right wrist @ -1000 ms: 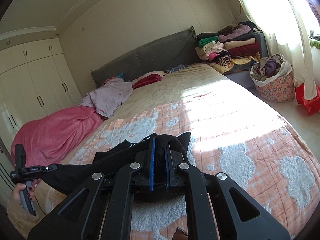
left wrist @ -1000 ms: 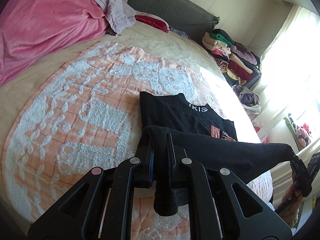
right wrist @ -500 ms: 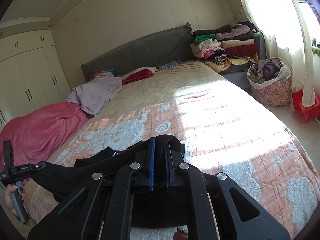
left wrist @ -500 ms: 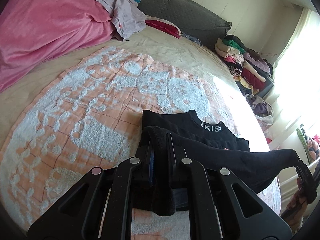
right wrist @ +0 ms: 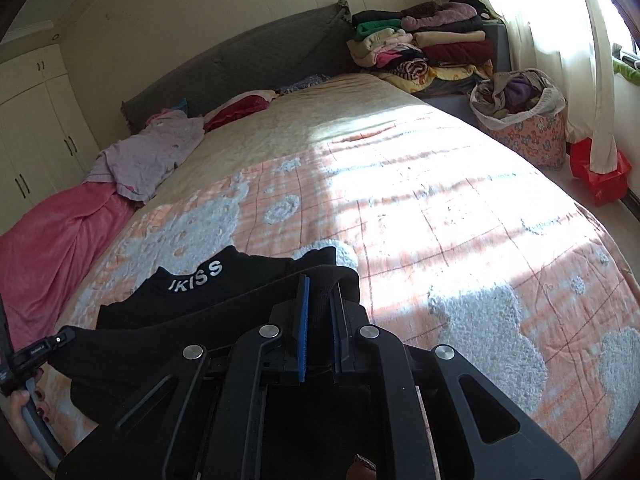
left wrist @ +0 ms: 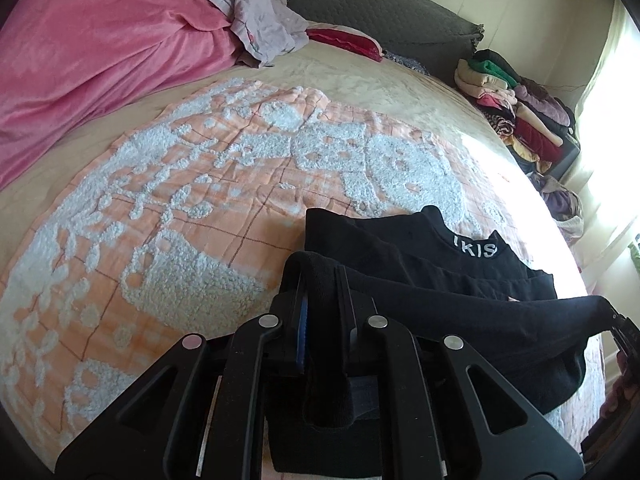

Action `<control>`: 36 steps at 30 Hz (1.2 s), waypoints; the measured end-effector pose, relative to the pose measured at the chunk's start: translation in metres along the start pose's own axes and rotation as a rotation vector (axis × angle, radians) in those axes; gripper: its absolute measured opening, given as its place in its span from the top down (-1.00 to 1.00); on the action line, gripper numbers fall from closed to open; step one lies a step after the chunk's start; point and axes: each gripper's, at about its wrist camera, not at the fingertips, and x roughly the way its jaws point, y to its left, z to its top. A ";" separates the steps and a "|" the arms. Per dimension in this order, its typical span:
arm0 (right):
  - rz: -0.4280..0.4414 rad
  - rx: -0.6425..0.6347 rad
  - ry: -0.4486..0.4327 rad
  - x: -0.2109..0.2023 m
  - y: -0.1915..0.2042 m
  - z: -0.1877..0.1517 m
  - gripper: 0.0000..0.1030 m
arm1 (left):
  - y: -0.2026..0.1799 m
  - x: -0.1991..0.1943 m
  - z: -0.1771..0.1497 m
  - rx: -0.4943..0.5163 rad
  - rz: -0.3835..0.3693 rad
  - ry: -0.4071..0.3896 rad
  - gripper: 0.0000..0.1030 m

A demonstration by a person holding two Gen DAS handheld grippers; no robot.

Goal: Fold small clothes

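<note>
A small black garment [left wrist: 432, 276] with white collar lettering lies on the orange and white blanket [left wrist: 192, 208]. Its near hem is lifted and stretched between my two grippers over the rest of the garment. My left gripper [left wrist: 322, 280] is shut on the hem's left corner. My right gripper [right wrist: 320, 284] is shut on the hem's right corner; the garment [right wrist: 208, 300] spreads left of it. The right gripper also shows at the right edge of the left wrist view [left wrist: 618, 320], and the left gripper at the left edge of the right wrist view [right wrist: 44, 350].
A pink blanket [left wrist: 92, 52] and a lilac garment [left wrist: 260, 28] lie at the bed's head by the grey headboard [right wrist: 248, 60]. A pile of folded clothes [right wrist: 420, 48], a floral laundry basket [right wrist: 524, 120] and a red bag [right wrist: 600, 172] stand beside the bed.
Both grippers have carried the lifted hem forward over the garment toward its collar, covering the printed chest. Both views have dropped closer to the bed.
</note>
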 end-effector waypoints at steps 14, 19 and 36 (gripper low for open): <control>-0.028 0.005 -0.046 -0.022 0.003 -0.017 -0.14 | 0.009 -0.038 -0.003 0.049 0.057 -0.167 -0.24; 0.008 -0.054 -0.093 -0.048 0.020 -0.025 -0.29 | 0.001 -0.057 -0.009 0.062 0.034 -0.213 -0.41; 0.098 -0.362 0.060 -0.038 0.098 -0.090 0.20 | -0.053 -0.027 -0.076 0.296 -0.060 0.025 0.26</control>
